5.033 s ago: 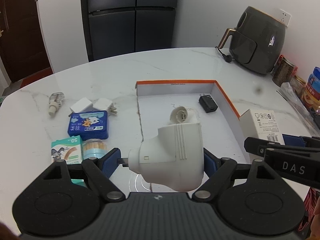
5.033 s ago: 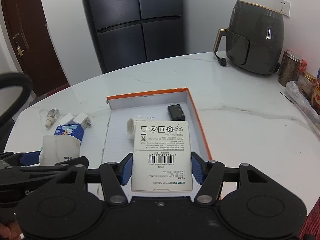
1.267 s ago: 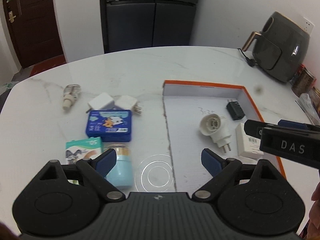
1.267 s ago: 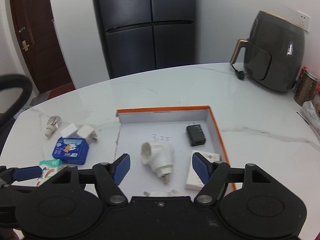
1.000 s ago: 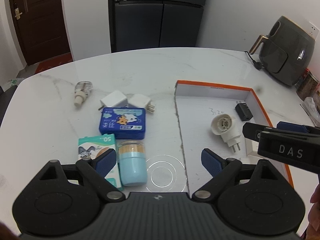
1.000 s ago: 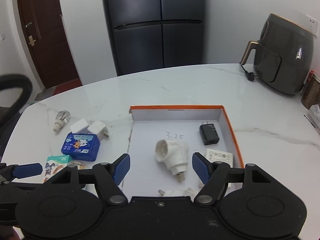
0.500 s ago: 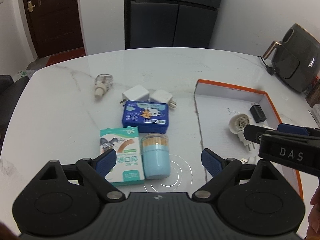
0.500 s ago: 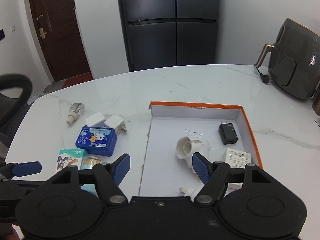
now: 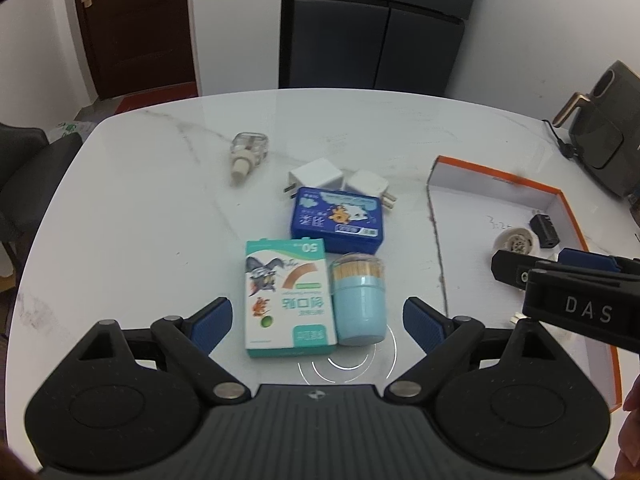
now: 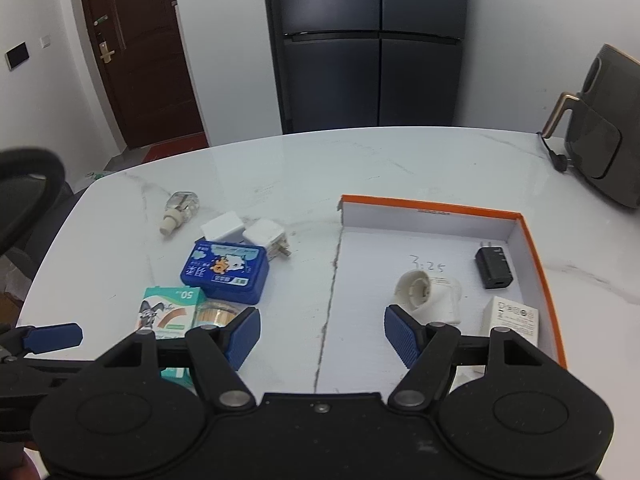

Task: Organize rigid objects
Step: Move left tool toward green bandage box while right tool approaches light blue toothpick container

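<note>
The left tool hangs empty, jaws spread wide around the bandage box and blue toothpick jar, which touch near the surface's front edge. The right tool gapes empty too, by the orange-rimmed tray's left side. Closing now could, I reckon, catch both or tip the jar; the tray's near corner is hidden.
</note>
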A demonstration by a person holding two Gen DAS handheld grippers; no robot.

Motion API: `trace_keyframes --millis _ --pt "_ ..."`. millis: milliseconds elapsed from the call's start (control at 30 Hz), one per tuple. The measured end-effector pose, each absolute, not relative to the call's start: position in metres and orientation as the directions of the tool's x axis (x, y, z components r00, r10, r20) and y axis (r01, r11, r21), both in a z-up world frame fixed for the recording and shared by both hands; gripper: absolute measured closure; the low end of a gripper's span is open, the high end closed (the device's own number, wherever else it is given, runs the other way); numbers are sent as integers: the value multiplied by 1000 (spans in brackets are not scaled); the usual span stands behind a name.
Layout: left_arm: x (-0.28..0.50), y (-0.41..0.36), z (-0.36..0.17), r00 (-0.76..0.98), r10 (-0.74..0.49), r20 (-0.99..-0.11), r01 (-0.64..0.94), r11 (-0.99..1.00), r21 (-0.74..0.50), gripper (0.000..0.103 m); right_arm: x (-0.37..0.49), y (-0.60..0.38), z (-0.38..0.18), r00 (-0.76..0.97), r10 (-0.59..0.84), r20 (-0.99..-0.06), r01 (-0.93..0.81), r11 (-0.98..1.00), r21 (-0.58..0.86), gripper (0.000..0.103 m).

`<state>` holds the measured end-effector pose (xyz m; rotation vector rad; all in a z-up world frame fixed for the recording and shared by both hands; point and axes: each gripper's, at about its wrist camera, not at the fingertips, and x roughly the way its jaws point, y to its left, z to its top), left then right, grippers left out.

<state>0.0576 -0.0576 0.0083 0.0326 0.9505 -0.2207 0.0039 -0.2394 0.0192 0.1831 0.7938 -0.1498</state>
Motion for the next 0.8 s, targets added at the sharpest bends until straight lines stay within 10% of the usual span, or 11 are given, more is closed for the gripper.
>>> trace_keyframes --millis 800 --pt "92 -38 -43 493 -99 -865 129 991 -40 8 16 -225 -14 640 12 -768 155 977 144 21"
